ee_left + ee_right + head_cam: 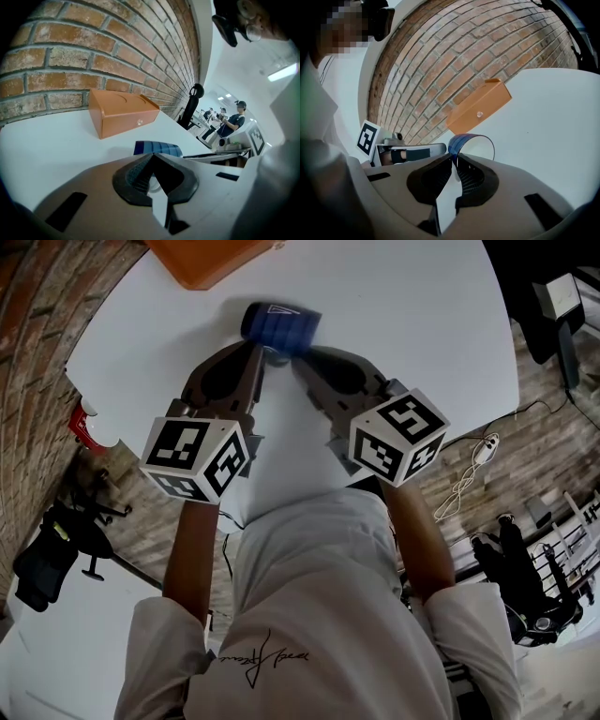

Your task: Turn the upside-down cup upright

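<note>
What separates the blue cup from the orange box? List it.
The blue cup is tipped on its side; the orange box sits flat. The right gripper pinches the cup's rim; nothing touches the box. The cup is round, the box straight-edged. Both are over the white table.

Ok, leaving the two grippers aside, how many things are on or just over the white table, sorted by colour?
Blue: 1, the cup
Orange: 1, the box
Total: 2
</note>
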The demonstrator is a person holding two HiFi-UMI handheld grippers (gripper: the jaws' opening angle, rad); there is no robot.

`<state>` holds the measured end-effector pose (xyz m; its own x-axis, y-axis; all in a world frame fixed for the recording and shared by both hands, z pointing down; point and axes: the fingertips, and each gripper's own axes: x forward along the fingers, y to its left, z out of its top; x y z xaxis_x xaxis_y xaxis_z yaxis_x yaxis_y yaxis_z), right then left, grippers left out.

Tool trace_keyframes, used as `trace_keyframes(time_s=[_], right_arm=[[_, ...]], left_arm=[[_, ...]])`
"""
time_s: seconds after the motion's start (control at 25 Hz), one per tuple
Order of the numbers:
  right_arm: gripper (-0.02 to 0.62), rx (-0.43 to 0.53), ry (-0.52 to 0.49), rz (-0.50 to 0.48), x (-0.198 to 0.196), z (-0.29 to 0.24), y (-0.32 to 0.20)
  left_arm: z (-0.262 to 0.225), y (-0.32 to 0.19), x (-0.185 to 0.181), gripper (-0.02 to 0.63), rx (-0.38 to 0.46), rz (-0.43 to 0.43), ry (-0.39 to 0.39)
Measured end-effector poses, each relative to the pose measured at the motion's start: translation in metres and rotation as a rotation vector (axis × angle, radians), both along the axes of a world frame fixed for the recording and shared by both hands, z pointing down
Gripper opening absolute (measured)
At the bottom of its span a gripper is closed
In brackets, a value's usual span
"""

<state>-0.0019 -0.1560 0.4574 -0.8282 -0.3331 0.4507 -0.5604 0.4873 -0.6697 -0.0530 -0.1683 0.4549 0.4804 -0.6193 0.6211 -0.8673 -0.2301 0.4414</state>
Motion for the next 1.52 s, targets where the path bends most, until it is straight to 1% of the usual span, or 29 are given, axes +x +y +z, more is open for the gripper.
trace_keyframes(time_s=[0.28,0.48,0.76,1.16,1.52], right_arm=[[0.023,-0.026,-0.062,-0.012,-0.004,0.001,0.002],[0.023,-0.021,-0.071,-0.02,-0.005,-0.001,0.002],[0.023,-0.023,-0.054,-0.039,-0.004,-0.001,0.008],[0.023,-0.027,-0.022,-0.078,0.008,-0.003,0.018],[0.023,-0.034,0.037,-0.156,0.022,-0.007,0.028]], left_arm=[[0.002,-0.002,0.001,0.009,-0.006,0.001,-0.001],[0.0,-0.002,-0.003,0.009,-0.005,-0.002,-0.004],[0.002,-0.001,-0.006,0.009,-0.005,-0.001,-0.008],[0.004,0.001,0.003,0.009,-0.008,0.019,-0.002],[0.002,0.0,0.007,0.009,0.0,0.024,0.006]])
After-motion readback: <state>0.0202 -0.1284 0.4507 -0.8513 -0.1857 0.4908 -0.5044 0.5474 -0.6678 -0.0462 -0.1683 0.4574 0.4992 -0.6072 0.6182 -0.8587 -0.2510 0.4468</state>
